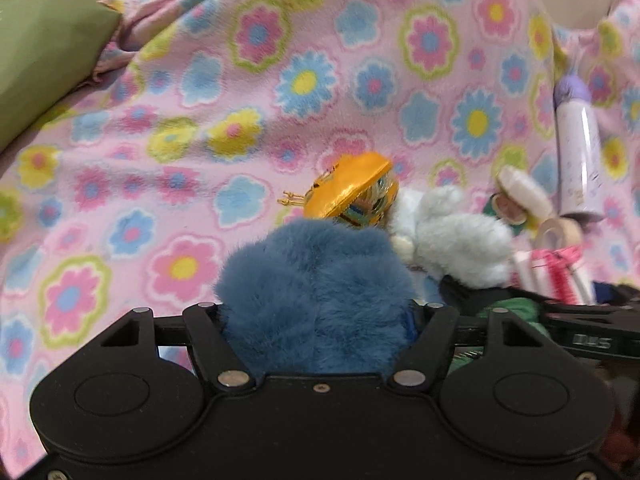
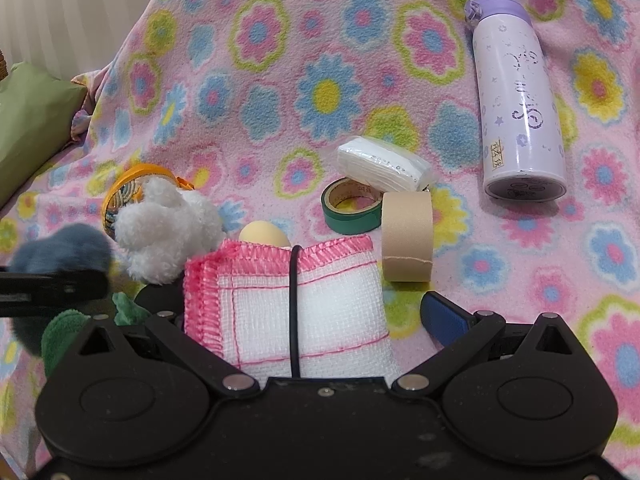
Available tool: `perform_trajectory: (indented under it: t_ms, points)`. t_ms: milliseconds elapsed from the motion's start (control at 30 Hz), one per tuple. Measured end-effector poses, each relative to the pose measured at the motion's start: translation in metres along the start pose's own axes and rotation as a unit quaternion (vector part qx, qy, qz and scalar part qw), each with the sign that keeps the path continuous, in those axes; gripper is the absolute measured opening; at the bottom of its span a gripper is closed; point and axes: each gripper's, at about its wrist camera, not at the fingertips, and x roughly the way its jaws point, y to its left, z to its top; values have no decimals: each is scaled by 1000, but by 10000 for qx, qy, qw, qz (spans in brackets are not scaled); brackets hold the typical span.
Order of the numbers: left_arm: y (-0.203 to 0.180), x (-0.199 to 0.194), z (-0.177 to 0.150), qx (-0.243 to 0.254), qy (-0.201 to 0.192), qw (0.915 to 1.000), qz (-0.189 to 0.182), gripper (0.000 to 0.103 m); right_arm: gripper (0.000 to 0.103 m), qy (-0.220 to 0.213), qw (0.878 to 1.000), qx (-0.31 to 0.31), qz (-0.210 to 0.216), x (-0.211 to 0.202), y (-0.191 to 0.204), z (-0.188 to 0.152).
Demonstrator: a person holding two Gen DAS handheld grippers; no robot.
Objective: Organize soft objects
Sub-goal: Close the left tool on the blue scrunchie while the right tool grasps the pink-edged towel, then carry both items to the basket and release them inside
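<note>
Left wrist view: the left gripper point(image 1: 316, 312) is clamped on a fluffy blue fur ball point(image 1: 316, 288), with a round orange woven purse point(image 1: 352, 190) at twelve o'clock and a white plush toy point(image 1: 452, 236) at two. Right wrist view: the right gripper point(image 2: 316, 320) stands spread around a folded white cloth with pink stitched edging point(image 2: 300, 304), a beige tape roll point(image 2: 407, 236) at one o'clock, all on the flowered pink fleece blanket point(image 2: 280, 60)

Two tape rolls ahead of the right gripper: one green point(image 2: 351, 211), one beige point(image 2: 407, 237). One purple bottle point(image 2: 516, 100), one tissue pack point(image 2: 383, 169), one pink-edged cloth point(image 2: 296, 304), one white plush point(image 2: 168, 229), one blue plush point(image 1: 316, 300).
</note>
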Motion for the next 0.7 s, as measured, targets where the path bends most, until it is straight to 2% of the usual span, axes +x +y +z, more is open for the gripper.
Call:
perform_trajectory:
  t_ms: [133, 333, 500, 533, 700]
  points:
    - [1, -31, -8, -130, -106, 9999, 4, 65, 101, -7, 10000, 20, -9, -1, 0, 0]
    - [-10, -72, -37, 20, -266, 9996, 66, 65, 98, 58, 9999, -38, -79, -2, 3, 0]
    - [-14, -92, -55, -66, -183, 9998, -63, 65, 84, 249, 9994, -118, -192, -13, 6, 2]
    - [-15, -95, -58, -72, -171, 9998, -91, 65, 79, 294, 9993, -122, -189, -17, 8, 3]
    - [-17, -107, -68, -107, -167, 9997, -141, 65, 79, 471, 9977, -54, -494, -37, 10, 5]
